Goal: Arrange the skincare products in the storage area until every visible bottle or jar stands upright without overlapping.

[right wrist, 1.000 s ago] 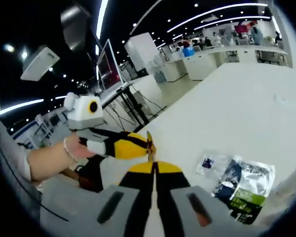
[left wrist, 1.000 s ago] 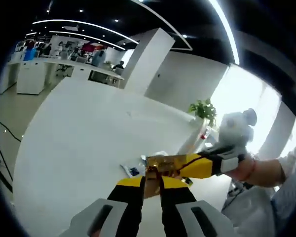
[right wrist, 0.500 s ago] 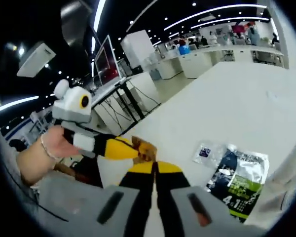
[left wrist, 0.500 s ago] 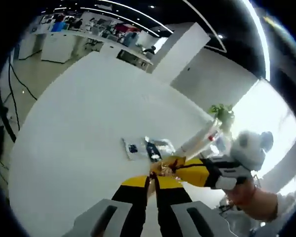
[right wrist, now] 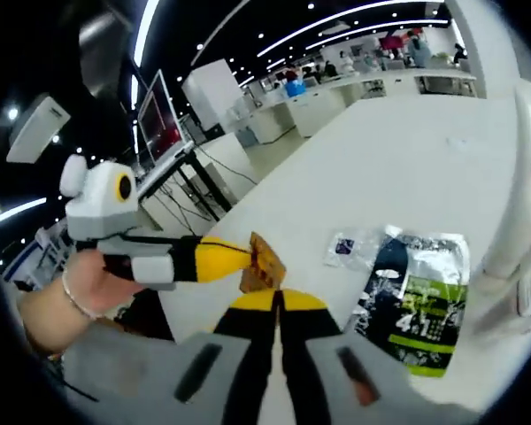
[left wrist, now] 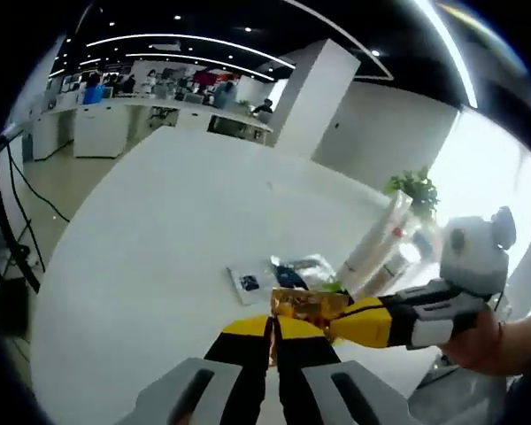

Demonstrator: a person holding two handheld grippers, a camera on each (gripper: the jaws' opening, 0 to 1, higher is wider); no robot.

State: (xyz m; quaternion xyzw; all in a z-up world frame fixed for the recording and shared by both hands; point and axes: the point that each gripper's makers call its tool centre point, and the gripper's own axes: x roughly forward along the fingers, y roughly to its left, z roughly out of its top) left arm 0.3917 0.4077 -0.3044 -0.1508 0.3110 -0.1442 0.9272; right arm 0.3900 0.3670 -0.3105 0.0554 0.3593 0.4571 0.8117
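A small golden-brown sachet [left wrist: 305,305] hangs above the white table [left wrist: 159,230], pinched between both grippers. In the left gripper view my left gripper [left wrist: 273,329] rises from below, shut, with the sachet's edge at its tips. The right gripper [left wrist: 338,320] comes in from the right, closed on the sachet's other side. In the right gripper view the same sachet [right wrist: 262,264] sits just above my shut right gripper [right wrist: 276,303]. The left gripper [right wrist: 245,258] reaches in from the left, gripping it. Tall white bottles [left wrist: 376,243] stand upright behind.
On the table lie a small white-and-blue sachet [right wrist: 343,248] and a dark green-labelled packet [right wrist: 416,297], also seen as a packet [left wrist: 299,270]. A white bottle [right wrist: 527,195] rises at the right. A potted plant [left wrist: 416,188] stands far back. A hand [right wrist: 71,288] holds the left gripper.
Both views have swung with the hands. The sachet stays pinched between the two grippers and has turned more face-on in the right gripper view. The packets on the table look nearer.
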